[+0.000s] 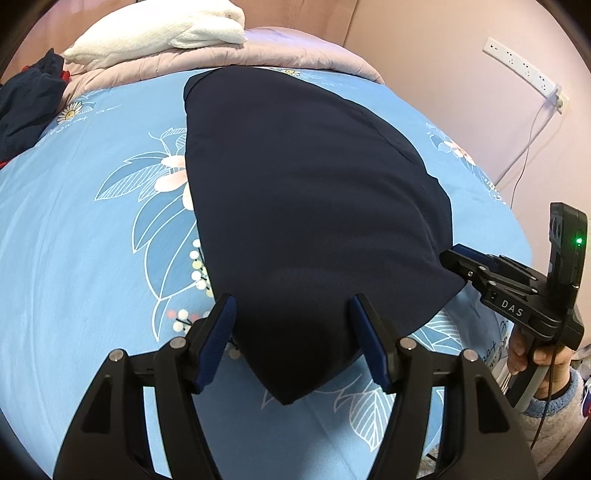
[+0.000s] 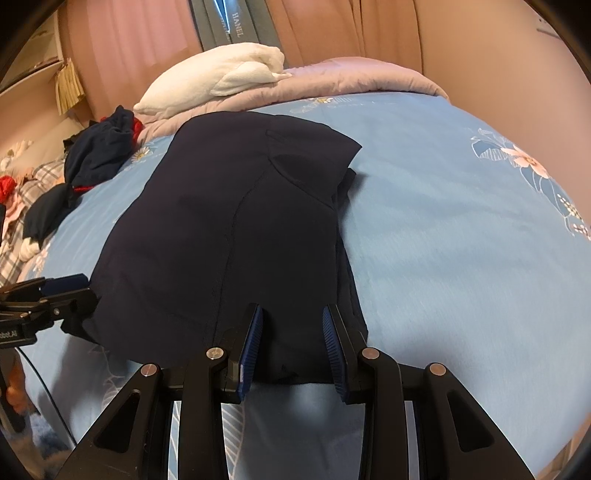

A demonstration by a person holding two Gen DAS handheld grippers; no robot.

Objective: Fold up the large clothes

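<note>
We have the navy garment (image 1: 303, 206) lying part-folded in the middle of the bed sheet (image 1: 74, 229), its near corner pointing at 6 o'clock toward us. Our left gripper (image 1: 293, 338) hovers with its jaws spread wide on either side of that corner, gripping nothing. Our right gripper (image 2: 293, 341) is likewise spread, straddling the near hem at 6 o'clock in its own view; whether its pads touch the cloth we cannot tell.

The risk, as we judge it: the garment shows at least 2 layers along its right edge, so a shallow pinch could catch only the top layer, and the fold would slide apart on lifting. Uneven pulls from the 2 grippers could also skew the hem.

The sheet is light blue with a floral print and looks smooth. At 12 o'clock lie a lilac quilt (image 2: 354, 79) and a folded white blanket (image 2: 221, 79); at 9 o'clock a clothes pile (image 2: 92, 155). Pink curtains (image 2: 332, 26) hang behind.
</note>
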